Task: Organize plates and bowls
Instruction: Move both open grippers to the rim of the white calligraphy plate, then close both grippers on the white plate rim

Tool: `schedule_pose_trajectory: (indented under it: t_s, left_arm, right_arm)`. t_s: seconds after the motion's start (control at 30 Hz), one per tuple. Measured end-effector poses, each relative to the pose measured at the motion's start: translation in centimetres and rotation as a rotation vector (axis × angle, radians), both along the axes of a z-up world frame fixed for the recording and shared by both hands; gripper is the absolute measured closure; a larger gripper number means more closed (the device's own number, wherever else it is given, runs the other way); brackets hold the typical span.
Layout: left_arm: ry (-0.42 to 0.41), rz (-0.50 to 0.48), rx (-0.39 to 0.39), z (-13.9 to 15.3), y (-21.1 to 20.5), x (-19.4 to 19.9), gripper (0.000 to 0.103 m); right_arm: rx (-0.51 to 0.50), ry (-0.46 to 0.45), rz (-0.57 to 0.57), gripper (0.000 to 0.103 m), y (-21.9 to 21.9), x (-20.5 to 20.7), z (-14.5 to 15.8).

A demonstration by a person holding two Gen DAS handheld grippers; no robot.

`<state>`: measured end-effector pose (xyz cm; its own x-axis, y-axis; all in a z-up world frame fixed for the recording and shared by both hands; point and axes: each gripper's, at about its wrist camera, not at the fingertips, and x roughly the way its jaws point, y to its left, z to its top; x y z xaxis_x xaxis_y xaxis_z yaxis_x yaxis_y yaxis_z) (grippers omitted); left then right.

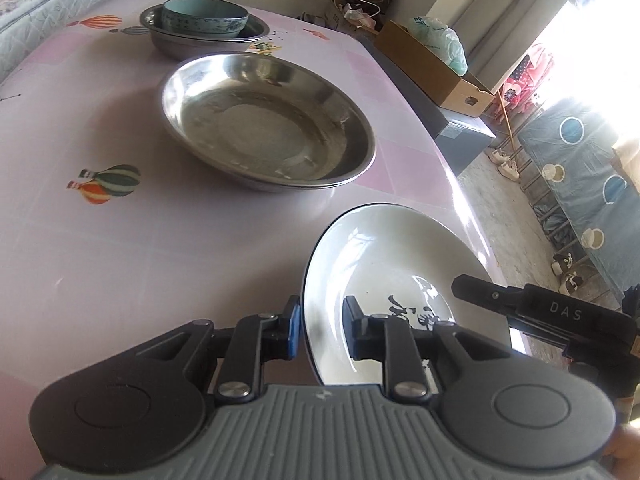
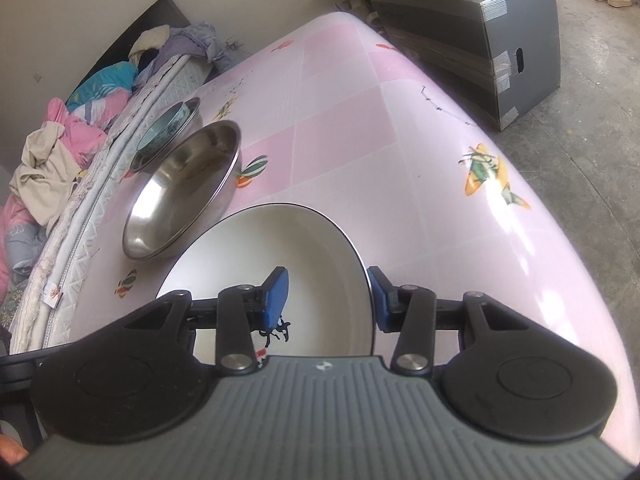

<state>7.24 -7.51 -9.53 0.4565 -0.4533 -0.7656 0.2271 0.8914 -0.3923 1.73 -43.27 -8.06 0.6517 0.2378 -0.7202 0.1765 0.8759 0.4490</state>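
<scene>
— Fingers first: how do they stand on the left gripper (image 1: 322, 330)?
— Apart, one on each side of the near-left rim of the white plate (image 1: 384, 280). One blue pad sits outside the rim, the other finger over the inner face. Whether the pads press the rim, I cannot tell.
— And the right gripper (image 2: 328, 300)?
— Its fingers (image 2: 276, 294) also stand apart, straddling the plate's right rim, one inside the plate, one outside, low in the frame. In the left wrist view it shows as a black arm at the lower right.
— How does the plate look?
— White, dark thin edge, black brush lettering in its well. It sits at the lower centre of both views, over the pink table (image 1: 120, 240).
— What else?
— Above it in the frame, a wide steel dish (image 1: 266, 120); beyond that, at the upper left, a teal bowl (image 1: 205, 16) nested in a second steel dish (image 1: 200, 40).
</scene>
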Motion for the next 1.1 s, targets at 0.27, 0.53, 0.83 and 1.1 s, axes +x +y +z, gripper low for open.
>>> schedule_pose_trajectory:
  t_s: [0.27, 0.53, 0.83, 1.1]
  left_arm:
    - [-0.016, 0.106, 0.041, 0.4, 4.6, -1.9, 0.079]
    - [-0.056, 0.142, 0.083, 0.3, 5.8, -2.4, 0.041]
    - [-0.09, 0.171, 0.08, -0.3, 6.5, -2.4, 0.016]
    - [-0.104, 0.181, 0.075, -0.5, 6.8, -2.5, 0.009]
  right_arm:
    - [0.012, 0.002, 0.122, 0.054, 5.1, 0.2, 0.4]
    - [-0.047, -0.019, 0.122, 0.041, 6.9, 0.4, 1.4]
    - [-0.209, -0.112, 0.059, 0.01, 5.2, -0.7, 4.6]
    - [-0.359, -0.205, 0.013, 0.001, 5.2, -1.4, 7.0]
